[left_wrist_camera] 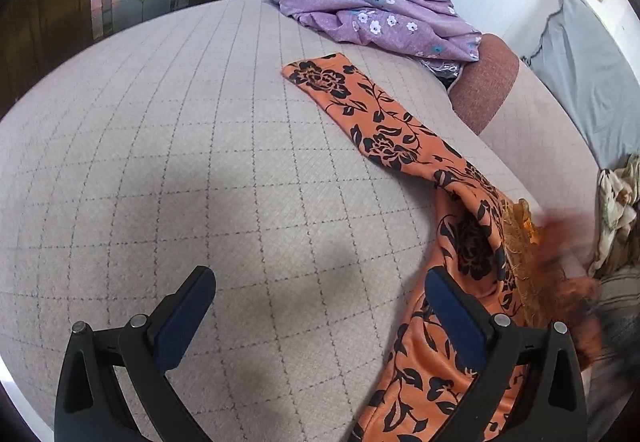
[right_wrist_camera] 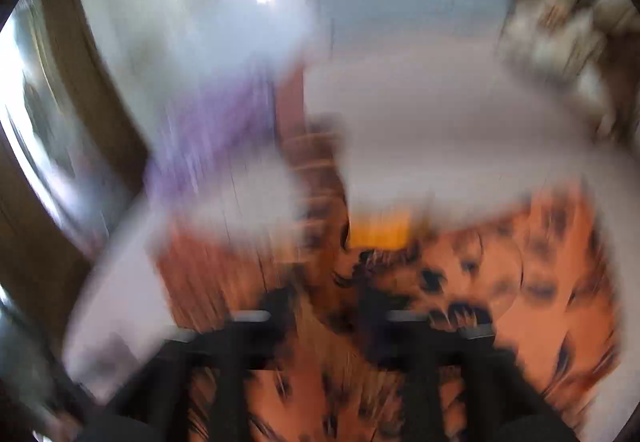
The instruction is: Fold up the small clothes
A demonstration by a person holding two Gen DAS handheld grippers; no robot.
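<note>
Orange floral garment (left_wrist_camera: 384, 138) lies stretched in a long strip across the right part of the grey quilted bed (left_wrist_camera: 180, 162), one end near the far edge and the other bunched and hanging over the near right edge. The left gripper (left_wrist_camera: 320, 306) hovers above the bed with its jaws spread wide and nothing between them; its right finger (left_wrist_camera: 456, 318) overlaps the cloth. The right gripper (right_wrist_camera: 328, 326) is heavily blurred over the same orange cloth, so whether it grips cannot be told. A purple flowered garment (left_wrist_camera: 372, 10) sits crumpled at the far edge.
</note>
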